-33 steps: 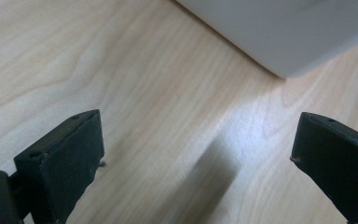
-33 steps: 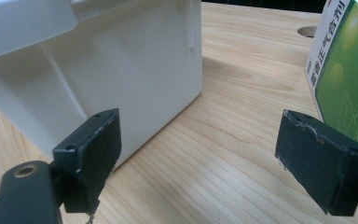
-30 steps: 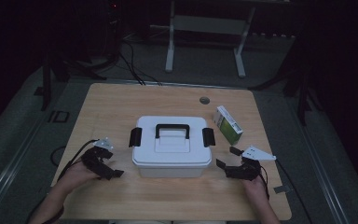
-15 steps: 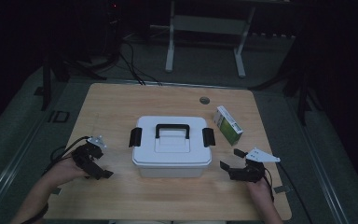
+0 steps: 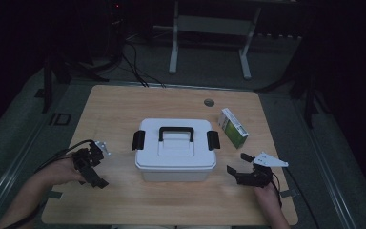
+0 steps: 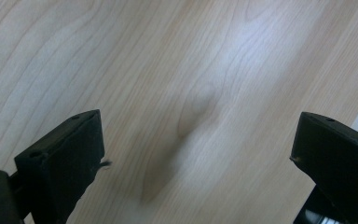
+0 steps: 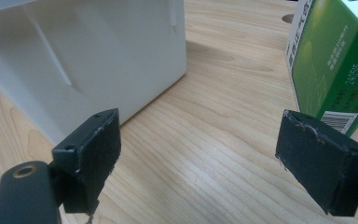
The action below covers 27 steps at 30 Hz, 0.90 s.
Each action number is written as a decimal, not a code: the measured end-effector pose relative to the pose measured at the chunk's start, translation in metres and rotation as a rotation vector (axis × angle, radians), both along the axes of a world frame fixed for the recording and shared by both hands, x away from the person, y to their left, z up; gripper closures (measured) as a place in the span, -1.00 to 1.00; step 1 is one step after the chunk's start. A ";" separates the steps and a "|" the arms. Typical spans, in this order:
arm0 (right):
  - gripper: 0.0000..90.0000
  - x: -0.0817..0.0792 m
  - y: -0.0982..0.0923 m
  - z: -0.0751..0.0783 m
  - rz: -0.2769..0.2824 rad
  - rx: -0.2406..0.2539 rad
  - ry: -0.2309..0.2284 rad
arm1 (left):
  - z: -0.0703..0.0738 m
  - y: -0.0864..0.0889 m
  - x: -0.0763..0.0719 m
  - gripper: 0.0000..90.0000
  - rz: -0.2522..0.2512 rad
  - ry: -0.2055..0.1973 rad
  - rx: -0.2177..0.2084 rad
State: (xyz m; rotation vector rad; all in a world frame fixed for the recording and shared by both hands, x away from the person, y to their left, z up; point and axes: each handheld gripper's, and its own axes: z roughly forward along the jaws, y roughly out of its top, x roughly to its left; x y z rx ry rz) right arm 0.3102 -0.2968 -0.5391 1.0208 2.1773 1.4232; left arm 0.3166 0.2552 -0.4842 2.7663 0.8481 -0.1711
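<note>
A white plastic storage box (image 5: 175, 151) with a black handle (image 5: 176, 132) and black side latches sits shut at the middle of the wooden table (image 5: 124, 105). A green and white carton (image 5: 233, 127) stands just right of it. My left gripper (image 5: 94, 168) is open, left of the box near the front edge, its jaws over bare wood (image 6: 186, 93). My right gripper (image 5: 238, 164) is open, low on the table right of the box. Its view has the box's white wall (image 7: 84, 60) at the left and the carton (image 7: 335, 65) at the right.
A small round hole (image 5: 209, 102) marks the table's far side. Cables trail from both grippers off the front corners. Dark floor, cables and a metal stand's legs (image 5: 174, 52) lie beyond the far edge. Bare wood lies behind and in front of the box.
My left gripper has drawn back and left, away from the box. My right gripper has pulled slightly back toward the front edge. The box and carton have stayed put.
</note>
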 end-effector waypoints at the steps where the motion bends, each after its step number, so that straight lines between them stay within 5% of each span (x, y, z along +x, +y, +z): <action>1: -0.69 0.000 0.000 0.000 0.002 -0.004 0.001 | 0.001 -0.001 0.000 -0.94 -0.003 0.003 0.004; 11: -0.69 -0.001 -0.003 -0.002 0.000 -0.015 0.007 | 0.009 -0.009 0.004 -0.94 -0.041 0.062 0.101; 27: -0.69 -0.003 -0.008 -0.007 -0.022 -0.006 0.015 | 0.013 -0.008 0.003 -0.94 -0.058 0.099 0.070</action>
